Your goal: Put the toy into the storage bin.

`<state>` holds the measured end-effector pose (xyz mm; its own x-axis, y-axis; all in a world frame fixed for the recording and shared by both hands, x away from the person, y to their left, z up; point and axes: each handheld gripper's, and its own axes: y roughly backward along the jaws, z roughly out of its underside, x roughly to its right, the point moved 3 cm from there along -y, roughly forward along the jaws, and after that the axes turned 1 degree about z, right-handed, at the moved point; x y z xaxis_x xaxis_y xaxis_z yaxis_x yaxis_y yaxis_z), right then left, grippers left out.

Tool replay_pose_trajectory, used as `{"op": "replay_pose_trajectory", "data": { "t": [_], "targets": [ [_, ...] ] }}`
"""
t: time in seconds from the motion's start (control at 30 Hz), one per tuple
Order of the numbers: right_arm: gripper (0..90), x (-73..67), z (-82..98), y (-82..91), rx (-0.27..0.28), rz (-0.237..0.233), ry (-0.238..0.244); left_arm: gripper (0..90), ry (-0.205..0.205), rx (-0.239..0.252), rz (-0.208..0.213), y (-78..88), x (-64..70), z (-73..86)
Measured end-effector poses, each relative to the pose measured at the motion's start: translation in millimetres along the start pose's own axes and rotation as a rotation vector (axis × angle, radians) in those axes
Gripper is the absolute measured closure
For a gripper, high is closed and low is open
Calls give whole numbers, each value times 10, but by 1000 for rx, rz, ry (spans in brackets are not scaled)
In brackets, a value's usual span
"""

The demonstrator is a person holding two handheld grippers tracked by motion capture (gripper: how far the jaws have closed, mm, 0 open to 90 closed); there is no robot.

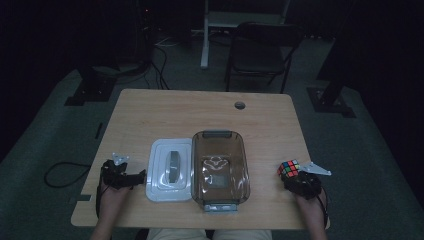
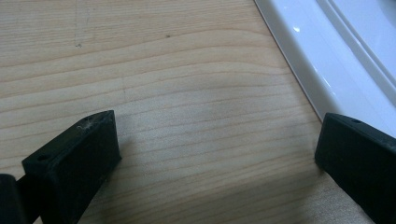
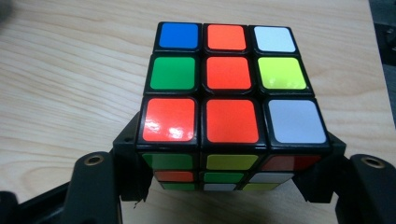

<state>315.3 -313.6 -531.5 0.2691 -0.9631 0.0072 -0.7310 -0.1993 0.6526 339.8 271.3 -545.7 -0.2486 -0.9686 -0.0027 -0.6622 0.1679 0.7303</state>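
Observation:
A scrambled Rubik's cube [image 3: 232,88] with a mostly orange top face sits between the two black jaws of my right gripper [image 3: 224,173], which press against its lower sides. From above, the cube [image 1: 289,169] is near the table's right edge, at the tip of the right gripper [image 1: 296,178]. I cannot tell if it rests on the wood. My left gripper [image 2: 215,135] stands open over bare wood, with one jaw beside the rim of a white lid [image 2: 327,60]. In the high view the left gripper [image 1: 141,175] points at the lid's [image 1: 161,187] left edge.
A clear brownish container [image 1: 243,165] with grey end latches stands open at the table's middle front, right of the white lid, which has a grey handle [image 1: 173,166]. The wooden table [image 1: 200,112] has a cable hole [image 1: 240,105] at the back. A chair [image 1: 262,50] stands behind.

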Motion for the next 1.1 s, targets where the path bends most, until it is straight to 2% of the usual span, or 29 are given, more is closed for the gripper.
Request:
{"op": "replay_pose_trajectory", "data": {
  "t": [0.13, 0.47, 0.73, 1.0, 1.03, 1.1],
  "targets": [
    [338, -38, -108, 99, 33, -16, 21, 6, -4, 2, 6, -4, -1, -2],
    [338, -147, -262, 214, 49, -95, 70, 6, -8, 2, 9, -4, 0, -4],
    [338, -244, -406, 367, 103, -119, 97, 6, -10, 1, 10, -4, 0, -3],
    [338, -360, -597, 554, 155, -184, 133, 6, -14, -2, 13, -2, 2, -3],
    [338, -418, -661, 619, 180, -226, 128, 6, -14, -1, 13, -2, 2, -3],
    [338, -477, -709, 669, 193, -248, 138, 6, -13, 0, 13, -3, 2, -3]
  ]
}}
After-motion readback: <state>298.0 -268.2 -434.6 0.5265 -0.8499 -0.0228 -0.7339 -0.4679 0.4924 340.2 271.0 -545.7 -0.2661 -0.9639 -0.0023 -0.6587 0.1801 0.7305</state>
